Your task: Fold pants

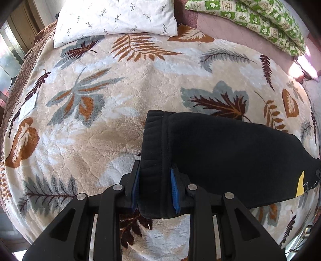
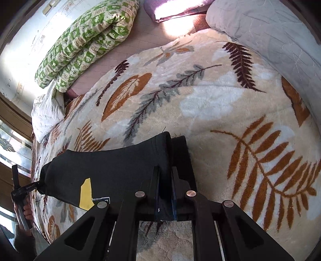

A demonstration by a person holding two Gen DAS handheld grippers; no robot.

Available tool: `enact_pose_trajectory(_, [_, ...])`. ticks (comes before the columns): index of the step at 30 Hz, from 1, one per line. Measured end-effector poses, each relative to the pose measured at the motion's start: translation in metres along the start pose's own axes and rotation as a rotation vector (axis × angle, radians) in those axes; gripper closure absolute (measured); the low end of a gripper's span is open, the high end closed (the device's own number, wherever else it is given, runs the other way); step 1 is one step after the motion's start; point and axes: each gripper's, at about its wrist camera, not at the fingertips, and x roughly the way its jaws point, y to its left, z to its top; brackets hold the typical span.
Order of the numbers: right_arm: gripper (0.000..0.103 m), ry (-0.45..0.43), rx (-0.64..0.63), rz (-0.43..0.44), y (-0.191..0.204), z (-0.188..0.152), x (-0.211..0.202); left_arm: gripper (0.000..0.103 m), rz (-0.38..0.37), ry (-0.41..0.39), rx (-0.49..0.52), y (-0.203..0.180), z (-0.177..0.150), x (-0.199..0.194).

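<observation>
Here pants [image 1: 220,152] hide both tools' pads.

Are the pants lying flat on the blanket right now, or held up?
Held up. The black pants hang stretched between the left gripper and right gripper, both shut on cloth above the leaf blanket.

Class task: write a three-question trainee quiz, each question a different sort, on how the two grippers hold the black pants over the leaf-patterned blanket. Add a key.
1. True or false: the left gripper is open and empty.
2. Multiple choice: the yellow patch on the black fleece pants lies (A) on the fabric between the two grippers, (B) on the white leaf-sprig pillow, (C) on the green patterned quilt.
3. Fill in: the right gripper is shut on the ____.

Key: 1 false, it clamps the ribbed cuff; 2 A; 3 pants, held above the cream leaf-patterned plush blanket.
</observation>
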Motion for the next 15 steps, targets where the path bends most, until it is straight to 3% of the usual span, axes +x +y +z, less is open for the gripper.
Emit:
enact_pose_trajectory(3, [0.091, 0.01, 0.013, -0.016, -0.005, -0.005, 0.008, 0.073, 0.036, -0.018, 0.026, -0.004, -0.003, 0.003])
enact_pose_trajectory(6, [0.086, 0.02, 0.021, -0.007, -0.006, -0.006, 0.009, 0.059, 0.067, -0.04, 0.061, -0.007, -0.007, -0.001])
enact_pose_trajectory(11, [0.082, -0.075, -0.012, 0.029, 0.009, 0.005, -0.033, 0.059, -0.018, -0.014, 0.043, 0.012, -0.01, -0.018])
enact_pose_trajectory(13, [0.071, -0.086, -0.088, 0.088, 0.035, 0.014, -0.046, 0.054, -0.073, -0.022, 0.016, 0.025, -0.007, -0.028])
enact_pose_trajectory(15, [0.066, -0.062, -0.181, 0.172, 0.073, 0.023, -0.046, 0.05, -0.116, -0.023, -0.024, 0.035, 0.002, -0.033])
